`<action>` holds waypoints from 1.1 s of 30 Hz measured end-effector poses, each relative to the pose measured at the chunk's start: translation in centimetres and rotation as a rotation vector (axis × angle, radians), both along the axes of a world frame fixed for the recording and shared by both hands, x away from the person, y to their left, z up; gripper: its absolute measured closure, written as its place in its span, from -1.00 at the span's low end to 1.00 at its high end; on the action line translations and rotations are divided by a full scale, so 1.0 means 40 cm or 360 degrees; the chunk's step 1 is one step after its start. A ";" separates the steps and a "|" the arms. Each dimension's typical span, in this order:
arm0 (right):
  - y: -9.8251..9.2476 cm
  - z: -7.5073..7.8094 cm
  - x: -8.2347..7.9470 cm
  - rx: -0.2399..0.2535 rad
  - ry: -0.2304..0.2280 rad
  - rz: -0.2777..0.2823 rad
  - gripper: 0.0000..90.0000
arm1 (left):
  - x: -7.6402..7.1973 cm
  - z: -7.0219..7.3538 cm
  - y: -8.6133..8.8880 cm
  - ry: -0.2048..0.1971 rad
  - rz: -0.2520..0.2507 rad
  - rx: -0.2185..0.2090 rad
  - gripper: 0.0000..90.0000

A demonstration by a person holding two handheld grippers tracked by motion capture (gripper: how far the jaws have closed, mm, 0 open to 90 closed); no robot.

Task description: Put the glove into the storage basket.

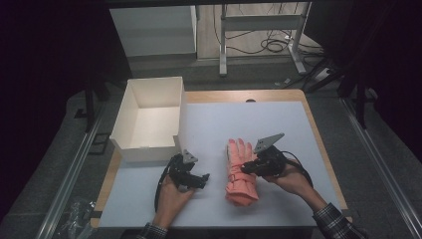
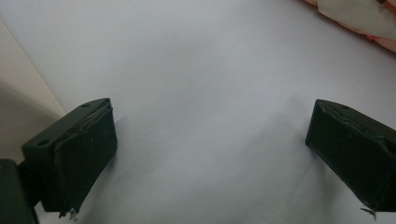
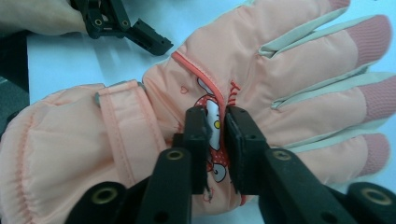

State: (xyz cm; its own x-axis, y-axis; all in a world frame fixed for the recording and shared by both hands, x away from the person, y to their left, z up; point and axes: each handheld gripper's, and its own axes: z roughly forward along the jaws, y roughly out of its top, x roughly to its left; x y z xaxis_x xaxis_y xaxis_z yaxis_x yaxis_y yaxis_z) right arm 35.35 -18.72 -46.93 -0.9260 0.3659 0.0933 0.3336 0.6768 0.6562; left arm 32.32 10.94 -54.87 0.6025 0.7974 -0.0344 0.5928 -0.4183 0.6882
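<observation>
One padded peach-pink winter glove (image 1: 241, 172) lay flat on the pale blue-grey table mat (image 1: 278, 124), fingers pointing away from the person, near the front edge. Over its back sat the right gripper (image 3: 215, 135), its jaws nearly together with a narrow gap, tips set on the cartoon patch; no fabric looked pinched yet. To its left, the left gripper (image 1: 191, 175) rested with jaws wide apart and empty. Beyond stood an open white cardboard box (image 1: 149, 117), empty, so packing the glove seemingly remained undone.
</observation>
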 end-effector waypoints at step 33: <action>-0.151 -0.053 -0.088 0.0138 -0.0035 -0.0234 0.87 | 0.000 0.000 0.001 0.0007 0.0004 -0.0006 -0.95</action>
State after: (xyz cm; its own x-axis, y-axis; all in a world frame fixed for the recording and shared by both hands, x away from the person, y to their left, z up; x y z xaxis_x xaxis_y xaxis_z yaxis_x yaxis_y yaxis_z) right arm 31.84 -24.77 -49.07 -0.8652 0.4891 0.1104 0.4096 0.5624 0.7183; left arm 32.31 10.98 -54.86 0.6004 0.7987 -0.0400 0.5968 -0.4142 0.6872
